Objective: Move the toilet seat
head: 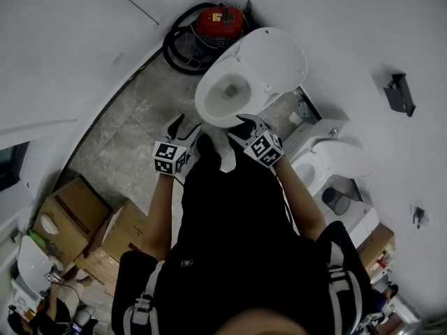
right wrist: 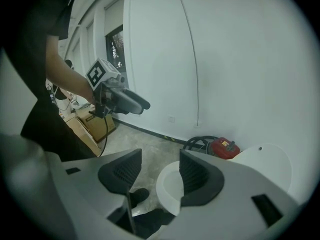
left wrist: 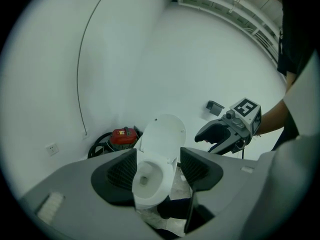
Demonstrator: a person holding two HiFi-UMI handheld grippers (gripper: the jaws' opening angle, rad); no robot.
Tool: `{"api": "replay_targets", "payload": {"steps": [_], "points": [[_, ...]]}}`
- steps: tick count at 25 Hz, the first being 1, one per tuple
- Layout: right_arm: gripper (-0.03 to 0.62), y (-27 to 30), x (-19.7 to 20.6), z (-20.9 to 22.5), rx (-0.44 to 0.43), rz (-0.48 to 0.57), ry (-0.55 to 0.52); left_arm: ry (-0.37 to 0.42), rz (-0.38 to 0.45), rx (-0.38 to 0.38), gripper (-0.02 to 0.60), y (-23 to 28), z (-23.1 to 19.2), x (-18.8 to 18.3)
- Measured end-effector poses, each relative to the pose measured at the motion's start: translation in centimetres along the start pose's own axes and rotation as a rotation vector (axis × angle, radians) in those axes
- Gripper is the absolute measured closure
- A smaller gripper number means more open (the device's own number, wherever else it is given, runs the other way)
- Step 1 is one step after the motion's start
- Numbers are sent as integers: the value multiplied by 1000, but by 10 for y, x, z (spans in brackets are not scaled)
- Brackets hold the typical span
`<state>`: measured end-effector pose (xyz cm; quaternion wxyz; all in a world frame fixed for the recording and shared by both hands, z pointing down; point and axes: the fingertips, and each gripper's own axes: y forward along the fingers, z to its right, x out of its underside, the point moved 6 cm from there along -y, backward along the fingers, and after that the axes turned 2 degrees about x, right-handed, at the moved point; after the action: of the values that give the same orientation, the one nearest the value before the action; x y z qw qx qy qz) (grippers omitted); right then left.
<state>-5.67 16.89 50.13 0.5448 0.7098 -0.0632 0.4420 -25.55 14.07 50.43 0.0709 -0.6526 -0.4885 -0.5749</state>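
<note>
A white toilet stands by the wall, its bowl (head: 225,95) uncovered and the seat and lid (head: 276,56) tipped up against the wall. Both grippers hover just in front of the bowl's near rim without touching it. My left gripper (head: 183,125) is open; in the left gripper view its jaws (left wrist: 157,171) frame the bowl (left wrist: 146,180) and the raised lid (left wrist: 162,134), with nothing held. My right gripper (head: 246,125) is open too. Its jaws (right wrist: 159,174) are empty, with the bowl's rim (right wrist: 167,186) behind them and the lid (right wrist: 265,164) at the right.
A red vacuum cleaner (head: 218,21) with a black hose sits behind the toilet. A second toilet (head: 335,160) stands to the right. Cardboard boxes (head: 77,215) are stacked at the left. The person's black shoes (head: 207,145) stand on the stone floor before the bowl.
</note>
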Motion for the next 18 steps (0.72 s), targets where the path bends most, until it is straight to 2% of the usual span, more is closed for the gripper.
{"api": "replay_targets", "payload": {"steps": [9, 18], "points": [[355, 39, 20, 12, -106, -37, 11, -68, -56, -57, 313, 21, -17, 28], [355, 88, 76, 28, -176, -102, 72, -144, -115, -98, 311, 60, -36, 76]]}}
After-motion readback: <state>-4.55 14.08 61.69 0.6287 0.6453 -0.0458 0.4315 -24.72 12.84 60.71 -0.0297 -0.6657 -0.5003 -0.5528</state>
